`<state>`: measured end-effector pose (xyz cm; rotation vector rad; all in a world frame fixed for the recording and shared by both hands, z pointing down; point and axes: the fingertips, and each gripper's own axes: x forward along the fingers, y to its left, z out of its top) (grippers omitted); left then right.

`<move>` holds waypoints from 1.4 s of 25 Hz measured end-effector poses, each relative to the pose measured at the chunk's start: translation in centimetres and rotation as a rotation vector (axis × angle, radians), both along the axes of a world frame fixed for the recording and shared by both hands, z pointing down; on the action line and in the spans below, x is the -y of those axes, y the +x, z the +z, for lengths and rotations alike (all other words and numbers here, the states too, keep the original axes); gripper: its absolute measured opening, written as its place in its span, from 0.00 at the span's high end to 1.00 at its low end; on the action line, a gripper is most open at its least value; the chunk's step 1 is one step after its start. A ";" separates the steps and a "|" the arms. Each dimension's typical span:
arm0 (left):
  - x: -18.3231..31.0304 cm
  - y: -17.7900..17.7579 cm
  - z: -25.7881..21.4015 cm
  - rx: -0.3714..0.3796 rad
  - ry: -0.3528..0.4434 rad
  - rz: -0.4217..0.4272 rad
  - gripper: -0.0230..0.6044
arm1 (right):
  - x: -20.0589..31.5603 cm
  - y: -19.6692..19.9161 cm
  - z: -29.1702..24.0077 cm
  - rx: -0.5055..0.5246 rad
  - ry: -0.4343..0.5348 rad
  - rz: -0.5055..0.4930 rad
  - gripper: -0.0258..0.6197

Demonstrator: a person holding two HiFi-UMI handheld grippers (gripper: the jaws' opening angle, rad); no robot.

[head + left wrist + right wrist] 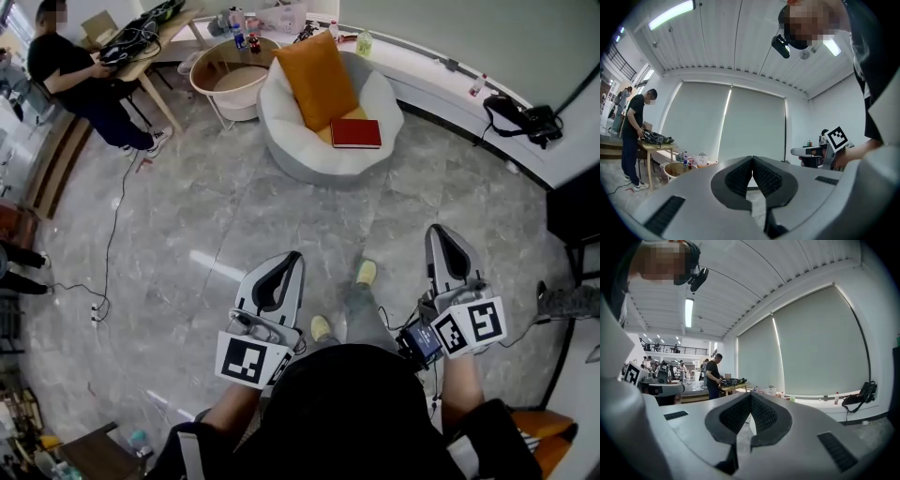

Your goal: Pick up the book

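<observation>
- The grey floor (187, 216) lies between the claws and the target, so the step in hand looks like the approach: walk closer before reaching.
- The white beanbag chair (281, 131) stands well ahead of both claws.
- The orange cushion (317, 80) leans on the chair's back, beyond the book.
- The red book (355, 133) lies flat on the seat, far ahead and roughly between the claws.
- The left gripper (291, 255) and right gripper (439, 228) are both pinched together and empty. Spread one wide on arrival, come in low at the near edge, and clamp covers and pages together.
</observation>
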<state>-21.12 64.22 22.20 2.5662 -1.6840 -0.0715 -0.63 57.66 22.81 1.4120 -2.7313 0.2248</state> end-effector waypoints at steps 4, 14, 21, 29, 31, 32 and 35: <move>2.0 0.3 0.1 0.018 0.000 -0.011 0.94 | 2.4 0.4 0.3 0.024 0.006 -0.011 0.94; 11.3 3.3 0.4 0.038 -0.027 0.009 0.94 | 12.1 4.1 1.0 0.039 0.008 0.025 0.94; 18.9 5.3 0.3 0.045 -0.037 0.024 0.94 | 19.1 6.0 1.8 0.009 0.009 0.028 0.94; 26.3 9.4 0.8 0.049 -0.059 0.071 0.94 | 25.4 8.9 2.1 0.046 -0.025 0.012 0.94; 27.9 10.2 0.8 0.052 -0.067 0.076 0.94 | 26.9 9.5 2.1 0.032 -0.018 0.015 0.94; 28.6 10.5 0.8 0.054 -0.071 0.076 0.94 | 27.6 9.8 2.1 0.040 -0.021 0.012 0.94; 30.5 11.6 0.7 0.059 -0.079 0.067 0.94 | 29.5 10.9 2.3 0.074 -0.037 0.006 0.94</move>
